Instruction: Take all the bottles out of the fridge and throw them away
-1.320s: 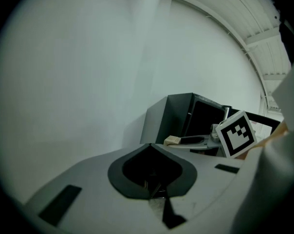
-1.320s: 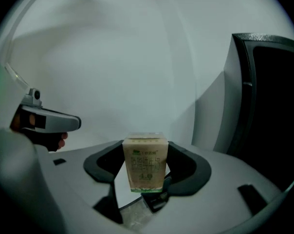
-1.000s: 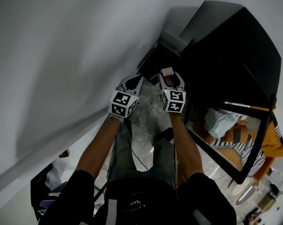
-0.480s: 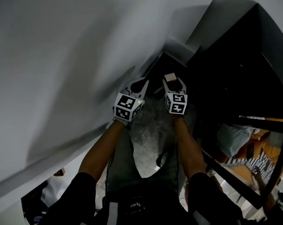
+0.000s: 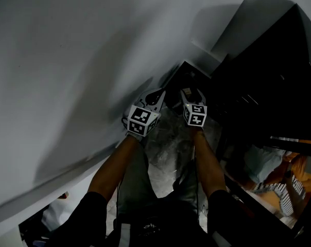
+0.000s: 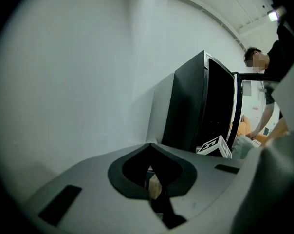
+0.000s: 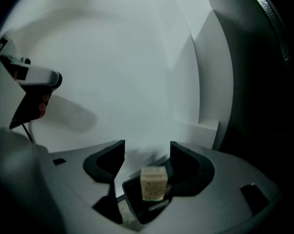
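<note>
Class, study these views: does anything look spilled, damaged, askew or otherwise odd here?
Nothing stands out. The left claw is shut and empty, the right claw open and empty, both held before a plain white wall beside the black fridge. No spill or damage shows.

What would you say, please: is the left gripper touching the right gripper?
Apart. The head view shows a plain gap between the left gripper and the right gripper along their whole length.
</note>
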### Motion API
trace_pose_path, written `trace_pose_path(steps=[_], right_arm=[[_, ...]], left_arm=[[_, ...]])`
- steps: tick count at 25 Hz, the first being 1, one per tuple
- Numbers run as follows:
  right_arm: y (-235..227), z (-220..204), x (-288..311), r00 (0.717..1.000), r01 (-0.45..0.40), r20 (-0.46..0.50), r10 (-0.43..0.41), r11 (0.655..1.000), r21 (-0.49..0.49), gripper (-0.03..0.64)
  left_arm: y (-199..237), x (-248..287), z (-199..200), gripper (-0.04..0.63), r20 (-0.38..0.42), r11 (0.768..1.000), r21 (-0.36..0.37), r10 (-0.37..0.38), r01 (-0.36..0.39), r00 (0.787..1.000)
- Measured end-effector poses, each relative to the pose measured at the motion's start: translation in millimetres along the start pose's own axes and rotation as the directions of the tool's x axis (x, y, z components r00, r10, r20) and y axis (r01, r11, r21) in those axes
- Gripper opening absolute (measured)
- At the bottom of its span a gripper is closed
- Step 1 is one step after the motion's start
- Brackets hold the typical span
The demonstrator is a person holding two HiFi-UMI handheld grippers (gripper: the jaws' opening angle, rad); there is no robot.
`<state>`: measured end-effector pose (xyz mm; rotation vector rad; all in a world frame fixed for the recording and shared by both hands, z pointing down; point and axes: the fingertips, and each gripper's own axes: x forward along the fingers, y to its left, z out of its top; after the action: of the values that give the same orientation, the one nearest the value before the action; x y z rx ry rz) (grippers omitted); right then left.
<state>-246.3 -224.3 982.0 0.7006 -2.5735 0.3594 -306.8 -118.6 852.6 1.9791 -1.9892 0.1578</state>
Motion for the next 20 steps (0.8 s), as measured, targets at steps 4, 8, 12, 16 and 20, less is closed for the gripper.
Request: trace_pose_path(steps=[4, 8, 12, 16, 20], right_arm=[[3, 24, -20, 1.0, 0.006, -0.002, -0.006, 1.0, -0.008, 0.281], [14, 83, -70, 1.0, 0.004, 0.028, -0.004, 1.0, -0.003, 0.278], [29, 166, -140, 0.997, 0.003, 0.076, -0.004, 1.0, 0.01, 0.2], [38, 251, -206, 0.991, 0.024, 0.129, -0.026, 1.0, 0.016, 0.083], [42, 322, -257, 0.986, 0.042, 0.162, -0.042, 0.999, 0.003, 0.009]], left_arm=[[-7, -10, 26, 0.0, 0.004, 1.0, -0.003, 0.002, -0.002, 1.0], [-20, -32, 80, 0.0, 0.005, 1.0, -0.015, 0.01, -0.01, 1.0], [-44, -60, 156, 0.0, 0.02, 1.0, -0.019, 0.009, -0.009, 1.0], [-72, -84, 227, 0.0, 0.029, 1.0, -0.019, -0.002, 0.002, 1.0], [-95, -101, 289, 0.0, 0.046, 1.0, -0.015, -0.007, 0.008, 0.999]])
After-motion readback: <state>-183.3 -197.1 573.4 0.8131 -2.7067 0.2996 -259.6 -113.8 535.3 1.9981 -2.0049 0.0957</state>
